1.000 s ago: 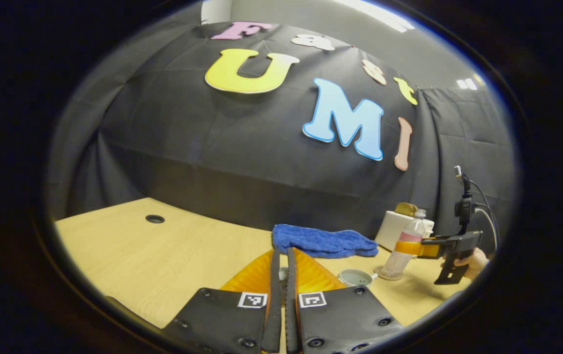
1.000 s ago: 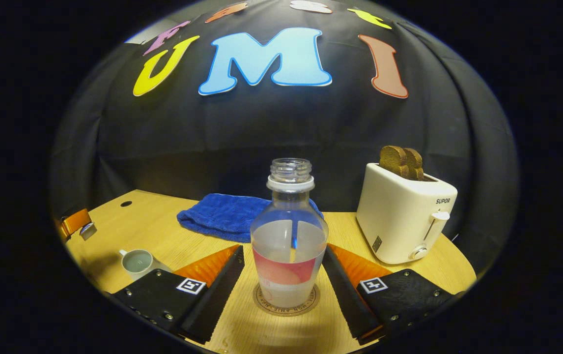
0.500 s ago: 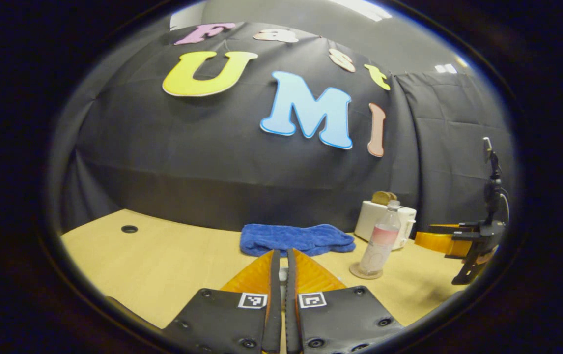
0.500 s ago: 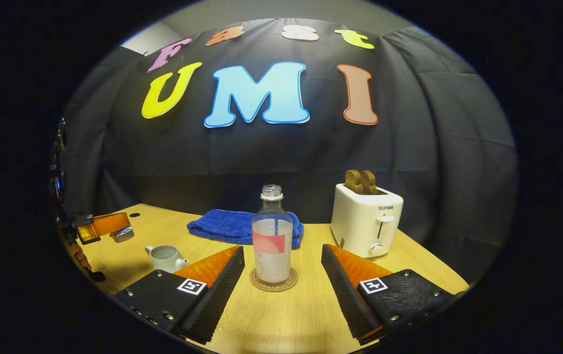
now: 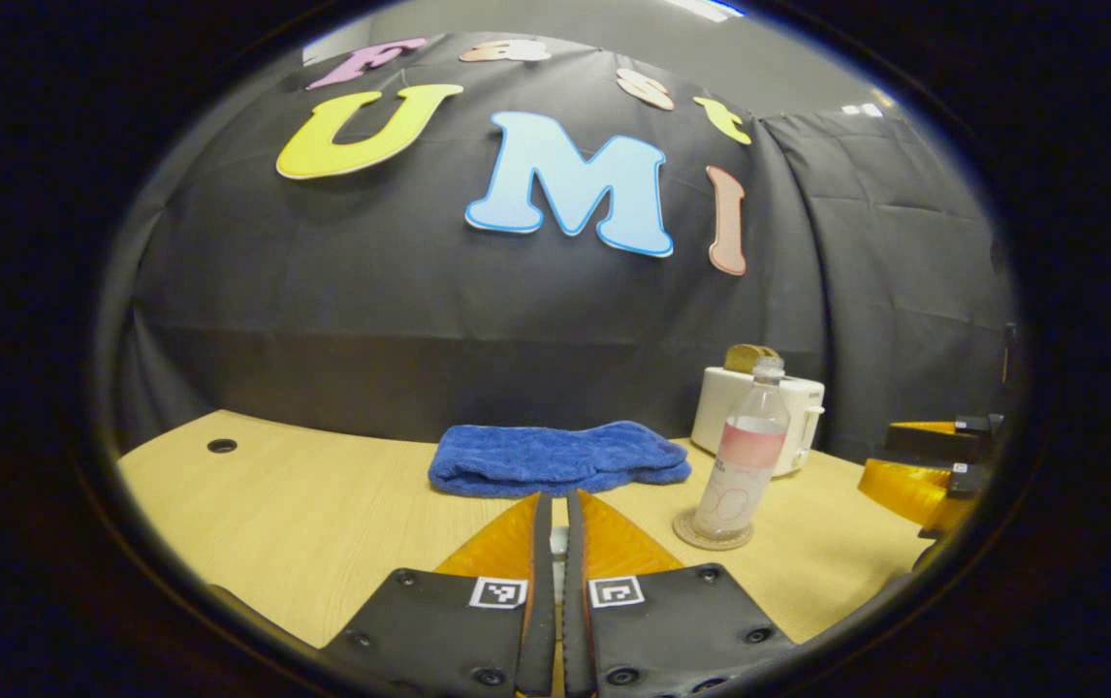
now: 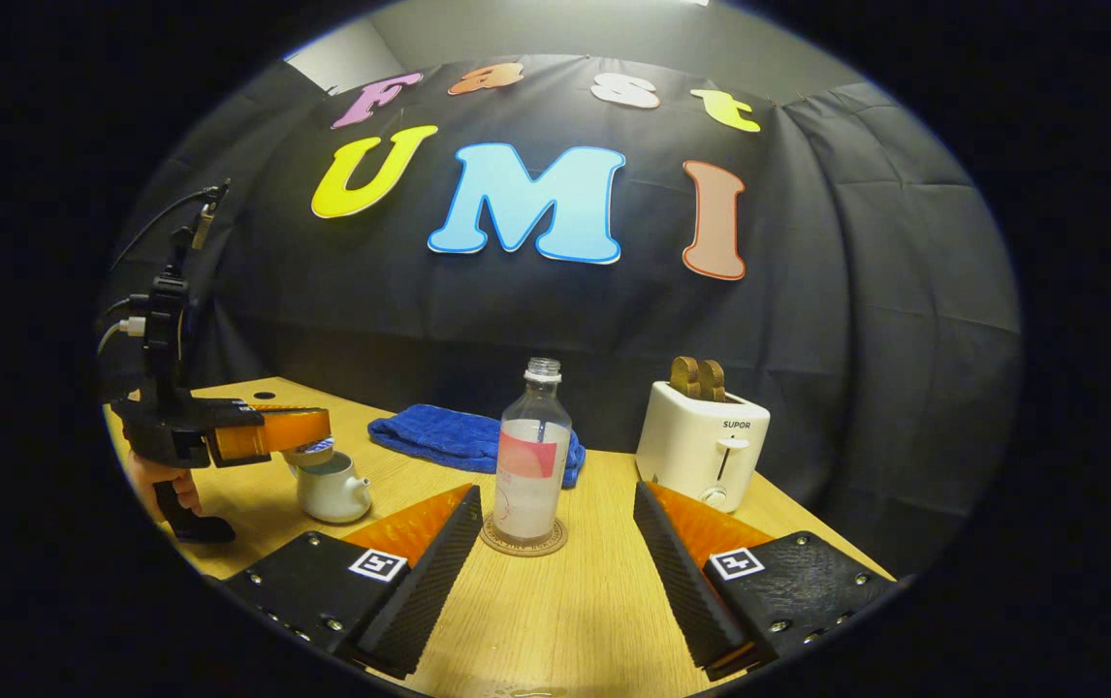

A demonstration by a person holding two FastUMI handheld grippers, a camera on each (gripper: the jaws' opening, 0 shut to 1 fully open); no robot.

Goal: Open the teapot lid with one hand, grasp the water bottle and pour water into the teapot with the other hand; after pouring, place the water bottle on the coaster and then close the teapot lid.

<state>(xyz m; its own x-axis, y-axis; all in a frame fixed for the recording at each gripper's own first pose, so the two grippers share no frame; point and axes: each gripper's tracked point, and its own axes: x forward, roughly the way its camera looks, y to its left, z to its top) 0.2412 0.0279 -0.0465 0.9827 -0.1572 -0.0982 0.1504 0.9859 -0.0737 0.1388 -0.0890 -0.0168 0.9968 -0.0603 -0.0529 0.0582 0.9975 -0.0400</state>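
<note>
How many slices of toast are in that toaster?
2: both slices of toast stand side by side in the top of the toaster, behind the water bottle.

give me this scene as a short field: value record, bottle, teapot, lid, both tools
water bottle: upright on coaster, uncapped, partly full
teapot: open, on table left of bottle
lid: held above teapot by left tool
right tool: open, empty, back from bottle
backdrop: blue towel, toaster with toast
</note>
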